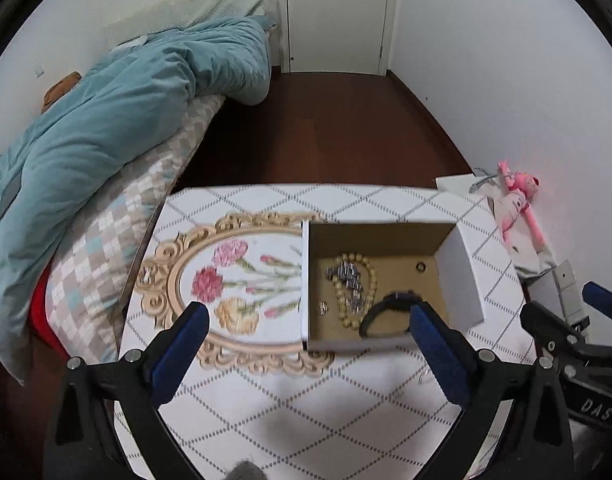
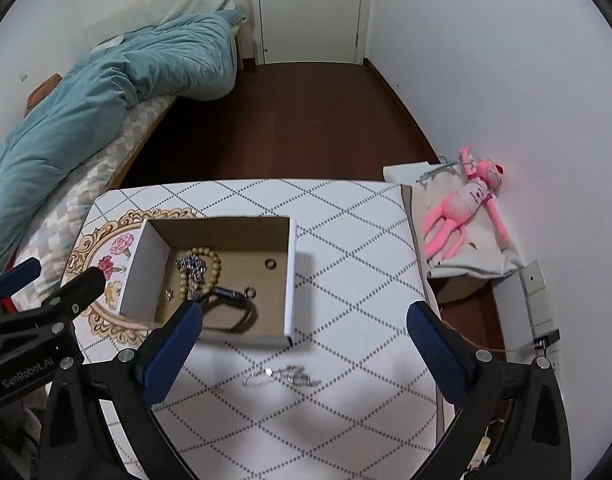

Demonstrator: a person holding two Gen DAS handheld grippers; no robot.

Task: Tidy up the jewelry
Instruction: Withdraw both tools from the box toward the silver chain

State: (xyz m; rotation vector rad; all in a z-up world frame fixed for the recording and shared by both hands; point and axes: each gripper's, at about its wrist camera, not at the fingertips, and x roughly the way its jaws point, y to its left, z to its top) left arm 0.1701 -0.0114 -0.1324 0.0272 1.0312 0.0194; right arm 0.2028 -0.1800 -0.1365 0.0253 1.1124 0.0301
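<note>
An open white cardboard box (image 1: 459, 276) (image 2: 292, 276) stands on the patterned table. It holds a bead bracelet (image 1: 369, 272) (image 2: 214, 258), a silver chain (image 1: 347, 280) (image 2: 192, 270), a black watch (image 1: 385, 312) (image 2: 230, 308), a ring (image 1: 420, 267) (image 2: 270, 264) and small earrings (image 1: 323, 308) (image 2: 250, 291). A thin silver chain (image 2: 284, 376) lies on the table in front of the box, between my right gripper's fingers. My left gripper (image 1: 307, 322) is open and empty, just short of the box. My right gripper (image 2: 306, 320) is open and empty above the table.
The table (image 1: 306, 400) (image 2: 345, 240) has a floral cloth. A bed with a teal quilt (image 1: 106, 120) (image 2: 106, 92) is at left. A pink plush toy (image 1: 517, 200) (image 2: 465, 208) lies on a cloth at right by the wall. A door (image 1: 337, 16) is far ahead.
</note>
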